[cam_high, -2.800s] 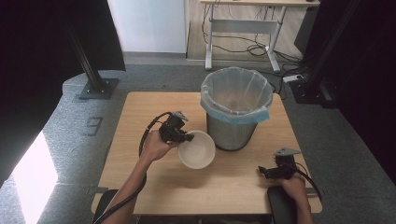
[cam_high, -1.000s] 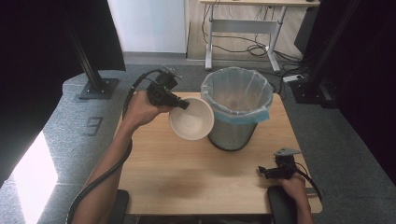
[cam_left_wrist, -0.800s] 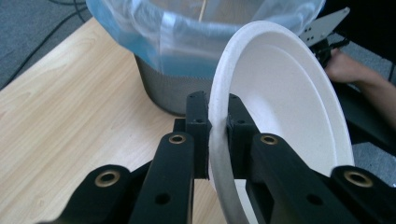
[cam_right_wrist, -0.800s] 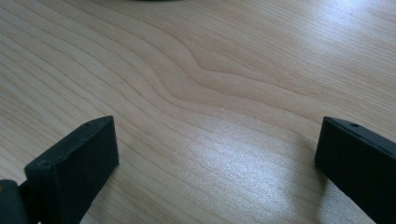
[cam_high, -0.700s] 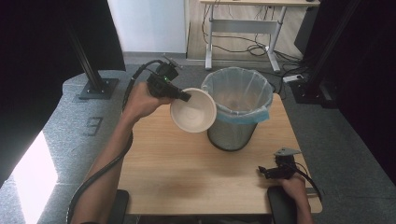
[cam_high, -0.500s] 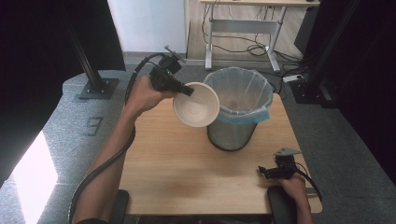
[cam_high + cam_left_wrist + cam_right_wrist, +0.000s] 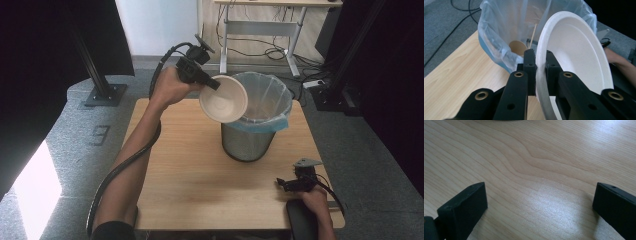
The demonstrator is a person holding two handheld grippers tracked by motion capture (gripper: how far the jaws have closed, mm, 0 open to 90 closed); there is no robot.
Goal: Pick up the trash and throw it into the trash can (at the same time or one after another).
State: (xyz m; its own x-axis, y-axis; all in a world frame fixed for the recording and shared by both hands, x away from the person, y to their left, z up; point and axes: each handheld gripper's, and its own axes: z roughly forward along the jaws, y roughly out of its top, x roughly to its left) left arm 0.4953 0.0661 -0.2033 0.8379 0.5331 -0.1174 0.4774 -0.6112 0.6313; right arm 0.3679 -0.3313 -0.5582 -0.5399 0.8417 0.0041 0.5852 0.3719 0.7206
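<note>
Over the bin's [image 7: 256, 122] near rim, the left gripper [image 7: 538, 65] pinches the tilted bowl [image 7: 576, 52] by its edge; released now, it could catch the rim and fall outside. Right gripper [image 7: 539, 202] rests open on the table [image 7: 190, 165].

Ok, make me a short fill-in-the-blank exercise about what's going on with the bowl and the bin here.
1. The left gripper is shut on the rim of the white ____.
2. The bowl is held tilted at the rim of the lined metal ____.
3. Inside the bin lie a brown paper cup and a thin wooden ____.
4. The right gripper, low over the table, has its jaws ____.

Missing words: bowl; bin; stick; open
</note>
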